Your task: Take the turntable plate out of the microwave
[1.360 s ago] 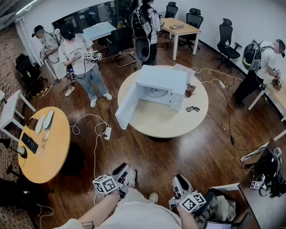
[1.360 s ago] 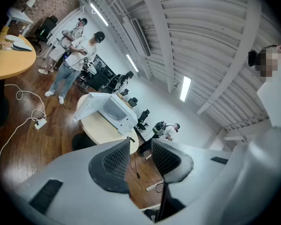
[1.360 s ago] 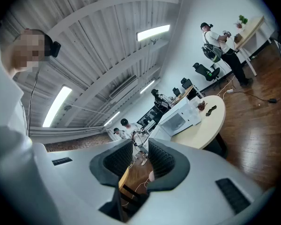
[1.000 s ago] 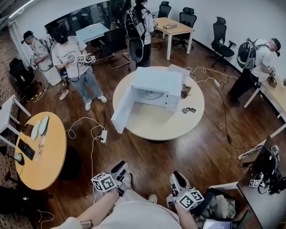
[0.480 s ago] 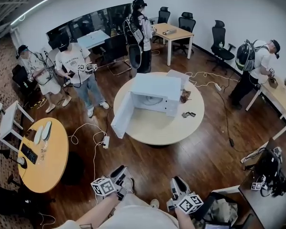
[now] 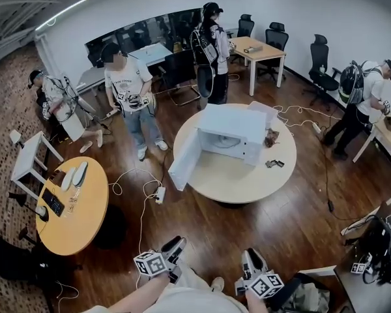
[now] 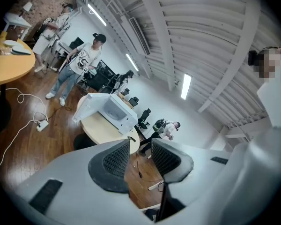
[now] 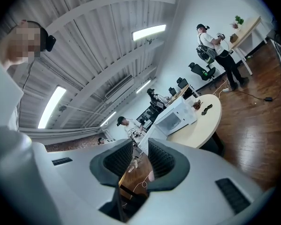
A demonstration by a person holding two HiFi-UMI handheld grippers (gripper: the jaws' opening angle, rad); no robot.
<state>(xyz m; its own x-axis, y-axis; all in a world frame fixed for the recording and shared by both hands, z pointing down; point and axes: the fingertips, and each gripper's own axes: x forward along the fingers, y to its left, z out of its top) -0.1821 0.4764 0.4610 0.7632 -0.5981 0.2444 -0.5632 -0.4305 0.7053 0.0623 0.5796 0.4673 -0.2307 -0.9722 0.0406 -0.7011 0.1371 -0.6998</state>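
Observation:
A white microwave (image 6: 229,130) stands on a round beige table (image 6: 238,178) across the room, its door (image 6: 184,163) swung open to the left. Inside, the pale turntable plate (image 6: 227,143) shows only faintly. Both grippers are far from it, held low in front of my body. My left gripper (image 6: 173,248) is open, and its own view shows the microwave (image 7: 110,109) beyond empty jaws (image 7: 140,156). My right gripper (image 6: 251,261) is open too, with nothing between its jaws (image 8: 140,161) and the microwave (image 8: 176,118) in the distance.
Wooden floor lies between me and the table, with a white cable and power strip (image 6: 159,194) on it. A round orange table (image 6: 75,210) stands at the left. Small dark objects (image 6: 273,163) lie on the beige table. Several people stand behind and at the right.
The head view has swung, so the table and microwave sit a little further right and lower. People at the back left have shifted. Both grippers stay low and empty.

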